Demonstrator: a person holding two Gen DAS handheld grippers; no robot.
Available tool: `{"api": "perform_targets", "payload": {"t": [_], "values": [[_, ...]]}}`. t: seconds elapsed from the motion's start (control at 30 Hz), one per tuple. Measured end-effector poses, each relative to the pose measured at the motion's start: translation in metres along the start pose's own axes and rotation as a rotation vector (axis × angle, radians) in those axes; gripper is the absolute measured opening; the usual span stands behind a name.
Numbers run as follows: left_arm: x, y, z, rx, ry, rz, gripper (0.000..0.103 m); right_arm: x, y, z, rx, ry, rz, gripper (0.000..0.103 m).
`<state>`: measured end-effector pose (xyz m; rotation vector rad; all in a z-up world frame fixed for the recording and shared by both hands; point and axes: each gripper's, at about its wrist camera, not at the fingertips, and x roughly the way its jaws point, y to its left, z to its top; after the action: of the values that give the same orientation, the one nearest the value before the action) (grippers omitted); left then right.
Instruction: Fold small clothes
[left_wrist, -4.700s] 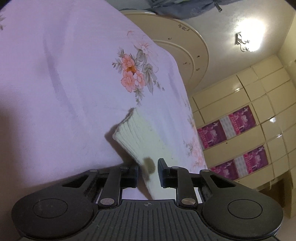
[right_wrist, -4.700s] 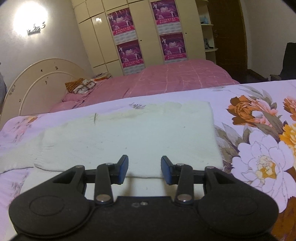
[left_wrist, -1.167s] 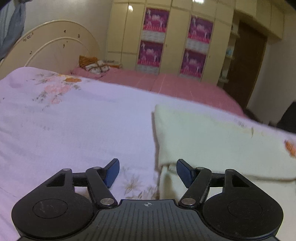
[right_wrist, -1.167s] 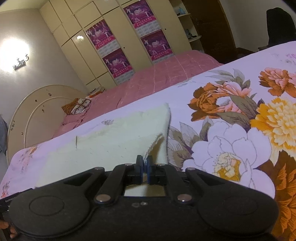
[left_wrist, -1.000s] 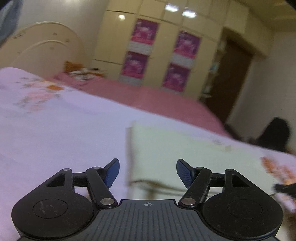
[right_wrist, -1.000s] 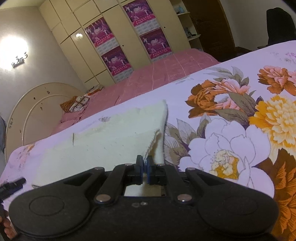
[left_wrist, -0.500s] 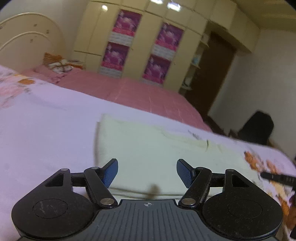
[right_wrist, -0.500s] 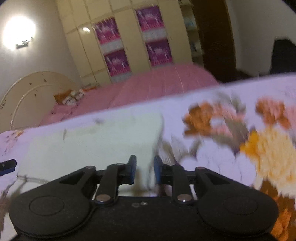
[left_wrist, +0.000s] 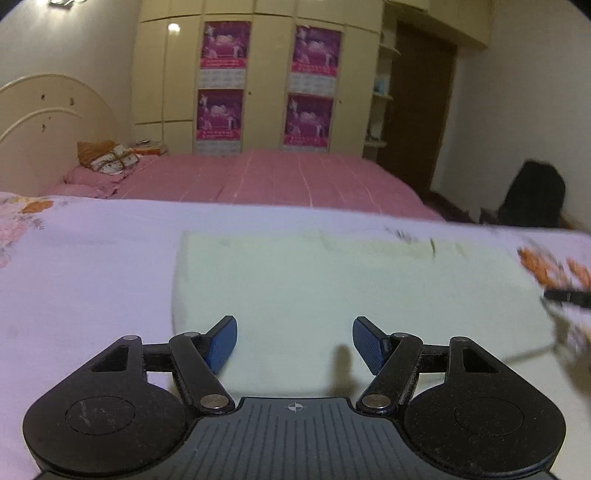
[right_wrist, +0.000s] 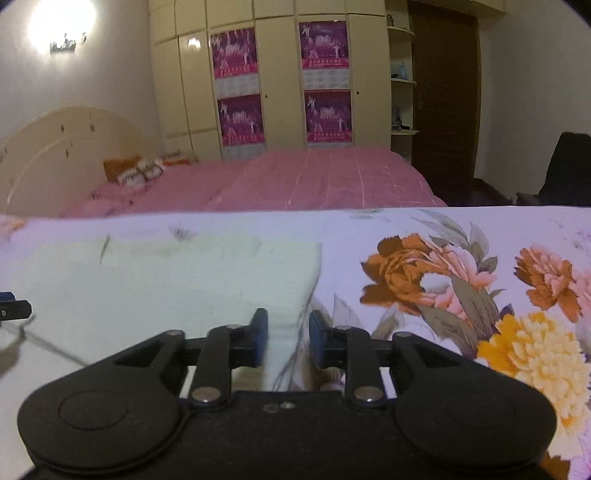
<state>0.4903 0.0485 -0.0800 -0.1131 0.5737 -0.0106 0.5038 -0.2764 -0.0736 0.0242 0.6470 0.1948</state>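
A pale yellow-green folded cloth lies flat on the lilac flowered bedsheet. My left gripper hovers open over the cloth's near left part, its blue pads wide apart with nothing between them. My right gripper is at the cloth's near right corner with its jaws opening. The corner lies loosely in the gap, and the pads do not press on it. Each gripper's tip shows at the edge of the other's view.
Behind this bed stands a second bed with a pink cover and a cream headboard. A wardrobe with purple posters fills the back wall. A dark chair and a dark door are at the right.
The right gripper was shut on the cloth's raised corner; it has let go, its jaws have parted and the corner has dropped. The left gripper has swung right, over the cloth.
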Motion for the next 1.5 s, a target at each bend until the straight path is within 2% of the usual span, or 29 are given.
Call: {"api": "perform_targets", "payload": {"t": [0.13,0.23,0.3,0.4,0.43,0.5,0.6,0.63,0.67,0.73,0.77,0.8,0.87,0.97,1.03,1.07,1.2,1.27,1.37,1.43,1.5], "values": [[0.017,0.014,0.014,-0.042,-0.007,-0.003,0.069,0.015,-0.005,0.003,0.000,0.018,0.032,0.025],[0.040,0.017,0.009,-0.056,0.039,-0.012,0.069,0.020,-0.001,0.001,-0.046,0.024,0.056,0.013],[0.047,0.015,0.008,-0.032,0.058,0.006,0.069,0.020,0.002,0.003,-0.087,-0.004,0.013,0.004],[0.042,0.012,0.018,-0.016,0.011,-0.011,0.069,0.023,-0.003,0.008,-0.065,-0.020,-0.026,0.001],[0.045,0.011,0.024,-0.008,-0.001,-0.019,0.069,0.024,-0.005,0.009,-0.059,-0.011,-0.019,0.002],[0.055,0.010,0.035,0.014,-0.008,-0.013,0.069,0.022,-0.005,0.012,-0.051,-0.020,-0.018,0.016],[0.084,0.016,0.047,0.017,0.045,0.000,0.069,0.015,0.009,0.015,-0.082,-0.062,0.022,0.015],[0.092,0.018,0.047,0.021,0.062,0.023,0.069,0.016,0.016,0.016,-0.100,-0.064,0.037,0.015],[0.101,0.021,0.045,0.038,0.085,0.076,0.069,0.018,0.022,0.016,-0.112,-0.063,0.047,0.014],[0.105,0.030,0.041,0.051,0.071,0.149,0.069,0.023,0.028,0.017,-0.110,-0.054,0.060,0.014],[0.103,0.036,0.040,0.023,0.066,0.165,0.074,0.026,0.029,0.018,-0.101,-0.051,0.060,0.014],[0.103,0.046,0.038,-0.020,0.072,0.178,0.078,0.028,0.029,0.018,-0.085,-0.048,0.053,0.014],[0.098,0.058,0.035,-0.080,0.061,0.162,0.080,0.034,0.024,0.019,-0.043,-0.027,0.027,0.016],[0.080,0.052,0.036,-0.051,0.012,0.199,0.080,0.036,0.017,0.015,0.007,-0.007,0.005,0.017],[0.056,0.034,0.037,-0.037,-0.066,0.132,0.080,0.031,0.018,0.015,0.011,-0.016,0.000,0.017],[0.054,0.024,0.039,-0.005,-0.077,0.104,0.080,0.028,0.021,0.015,0.007,-0.026,0.010,0.017],[0.070,-0.034,0.034,0.112,-0.023,-0.032,0.080,0.033,0.055,0.019,-0.039,-0.019,0.099,0.021],[0.077,-0.050,0.027,0.156,-0.005,-0.033,0.080,0.042,0.077,0.020,-0.067,0.017,0.148,0.023],[0.078,-0.037,0.020,0.127,0.033,0.000,0.080,0.050,0.100,0.014,-0.148,0.041,0.190,0.026],[0.069,-0.010,0.013,0.069,0.044,0.032,0.080,0.046,0.097,0.011,-0.208,0.039,0.161,0.026],[0.056,0.012,0.007,0.050,0.044,0.066,0.080,0.043,0.070,0.010,-0.189,0.040,0.057,0.025]]}}
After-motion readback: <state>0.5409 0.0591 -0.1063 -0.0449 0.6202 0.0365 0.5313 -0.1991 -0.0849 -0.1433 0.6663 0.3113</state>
